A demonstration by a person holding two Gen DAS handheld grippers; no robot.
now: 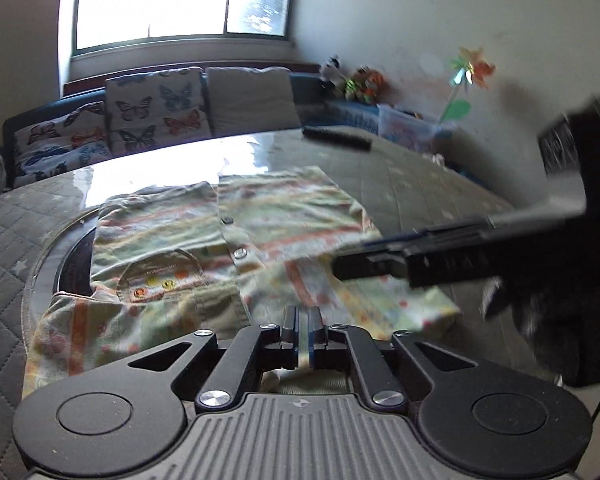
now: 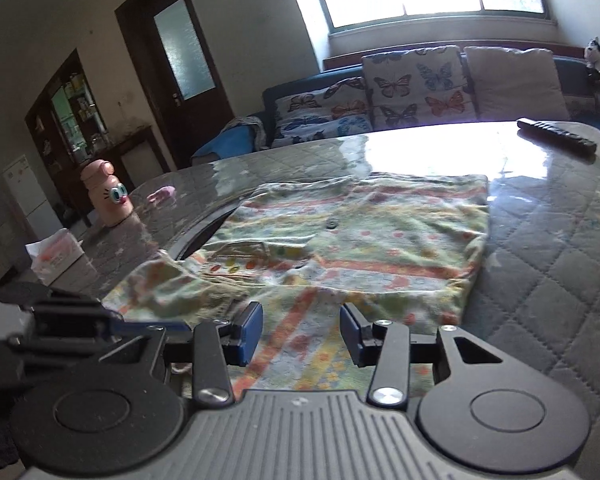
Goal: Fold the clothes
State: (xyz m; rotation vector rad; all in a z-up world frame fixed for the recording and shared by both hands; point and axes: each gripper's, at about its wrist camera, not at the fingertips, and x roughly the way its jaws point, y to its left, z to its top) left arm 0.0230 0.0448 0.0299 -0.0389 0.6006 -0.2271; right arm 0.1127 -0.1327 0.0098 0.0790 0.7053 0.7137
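In the left wrist view my left gripper (image 1: 300, 334) seems pressed together on a cloth fold of the shirt (image 1: 228, 240), though blur hides it. In the right wrist view my right gripper (image 2: 302, 334) stands apart over the near sleeve; pulling unevenly could drag the shirt across the table (image 2: 548, 248).

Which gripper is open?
The right gripper: its blue pads sit wide apart above the shirt. The left gripper is shut.
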